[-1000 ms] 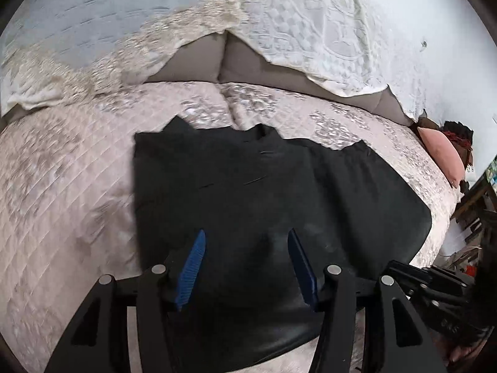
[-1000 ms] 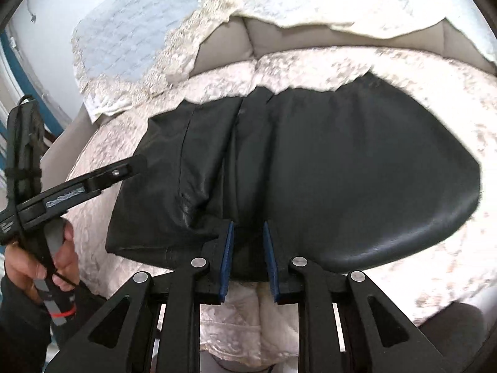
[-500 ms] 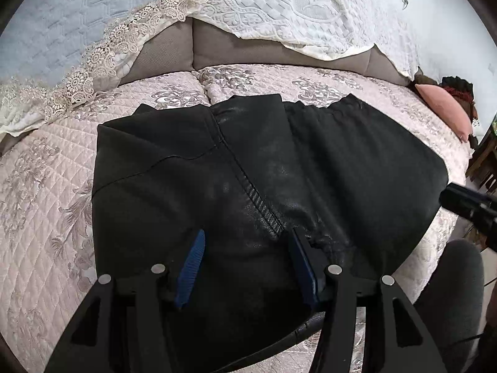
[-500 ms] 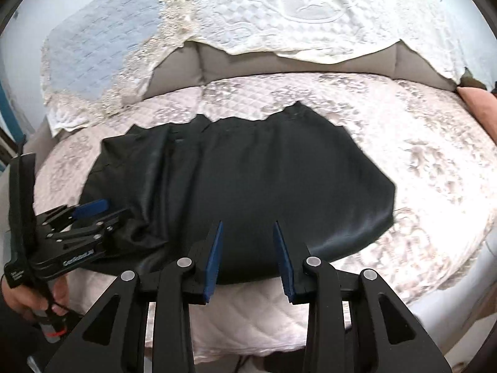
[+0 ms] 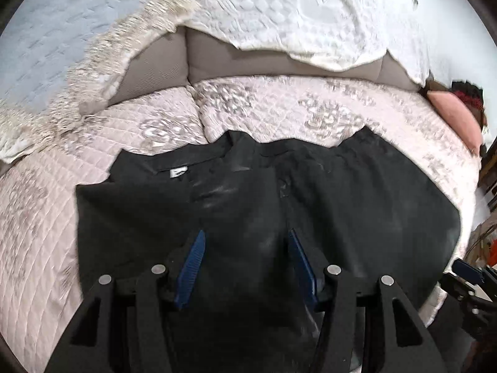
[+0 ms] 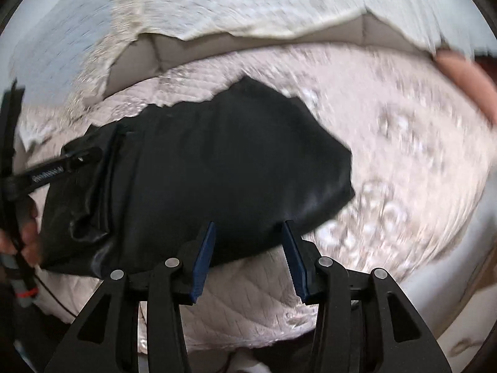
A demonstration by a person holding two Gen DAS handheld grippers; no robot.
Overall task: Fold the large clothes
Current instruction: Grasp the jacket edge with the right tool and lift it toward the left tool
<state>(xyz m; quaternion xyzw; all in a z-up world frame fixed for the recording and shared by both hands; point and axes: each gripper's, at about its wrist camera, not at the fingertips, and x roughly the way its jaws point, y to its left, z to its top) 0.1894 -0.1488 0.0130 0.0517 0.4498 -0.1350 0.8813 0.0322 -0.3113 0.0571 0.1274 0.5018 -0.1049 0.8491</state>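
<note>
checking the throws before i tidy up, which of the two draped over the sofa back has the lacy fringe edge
The pale blue throw on the left: its edge is a frilly lace fringe. The white throw to its right has a raised pattern but ends in a plain edge.

quilted sofa seat (image 5: 279, 105), black garment (image 5: 357, 192) on it

Slightly glossy black garment (image 6: 202, 171) lies on matt quilted bedspread (image 6: 403, 171).

- A quilted pale pink cover (image 5: 279, 115) with a grey flower pattern lies over the sofa seat.
- Grey back cushions (image 5: 248, 62) stand behind it.
- A white lace-edged throw (image 5: 310, 15) hangs over their tops.
- A pink pillow (image 5: 456, 118) sits at the far right end.
</note>
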